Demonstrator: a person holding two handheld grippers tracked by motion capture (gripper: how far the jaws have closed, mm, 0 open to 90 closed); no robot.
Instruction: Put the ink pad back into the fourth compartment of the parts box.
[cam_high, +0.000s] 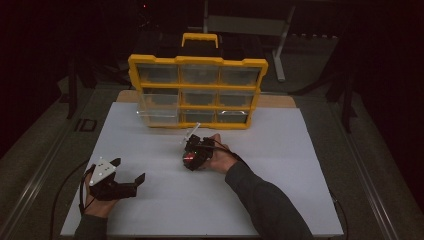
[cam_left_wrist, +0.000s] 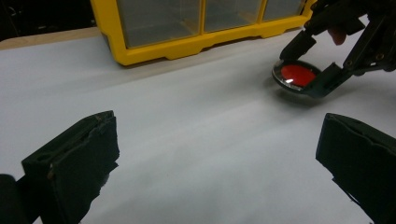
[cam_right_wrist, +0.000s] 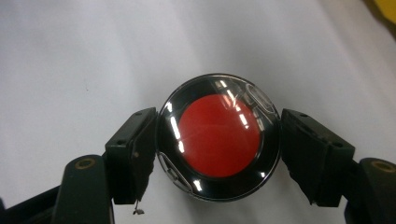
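The round case, a shiny black disc with a red centre under a clear lid, sat directly between the fingers of the right gripper. One finger stood at each side of its rim, at the widest line across the disc. The finger on the left of the right gripper view seemed to touch the rim, and the other one was just beside it, so I judge the grip as closed on the case or very nearly so. The case was round, so it had no long axis to align with. In the left gripper view the case looked to rest on the white worktop or just above it.

The left gripper was well apart from the case, with its fingers spread wide and nothing between them. The yellow organizer stood beyond the right fingers, near them, so the right hand was the nearer one to carry the case there
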